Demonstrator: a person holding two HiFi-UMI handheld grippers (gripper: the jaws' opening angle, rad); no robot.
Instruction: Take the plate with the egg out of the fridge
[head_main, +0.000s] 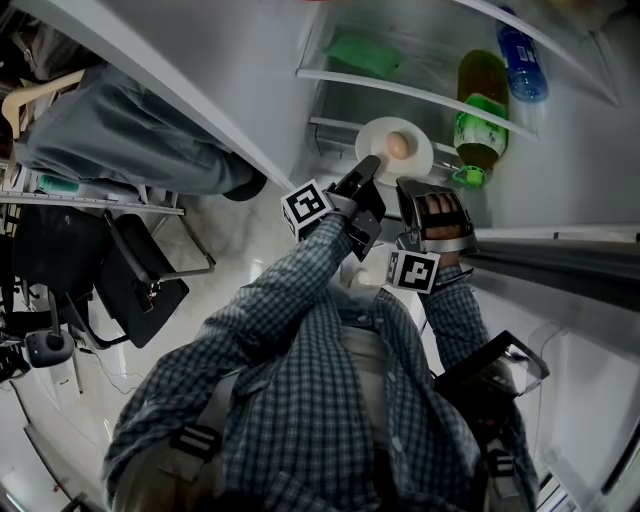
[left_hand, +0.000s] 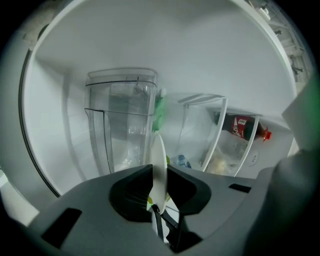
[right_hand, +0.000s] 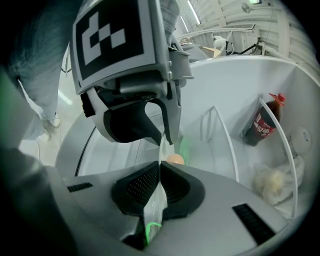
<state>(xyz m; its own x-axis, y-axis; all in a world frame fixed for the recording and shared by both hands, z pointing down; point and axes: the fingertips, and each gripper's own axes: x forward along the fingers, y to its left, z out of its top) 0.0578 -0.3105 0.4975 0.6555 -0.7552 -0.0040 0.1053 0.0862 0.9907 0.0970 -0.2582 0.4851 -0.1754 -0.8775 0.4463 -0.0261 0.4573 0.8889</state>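
Plate with the egg on its middle is inside the fridge, just beside a green bottle. Your left gripper pinches its near rim, jaws narrow on the thin edge. Your right gripper clamps the same rim close alongside, jaws nearly together.

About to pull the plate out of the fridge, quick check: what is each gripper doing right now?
The left gripper is closed on the rim of the plate.
The right gripper is closed on the same plate's rim.
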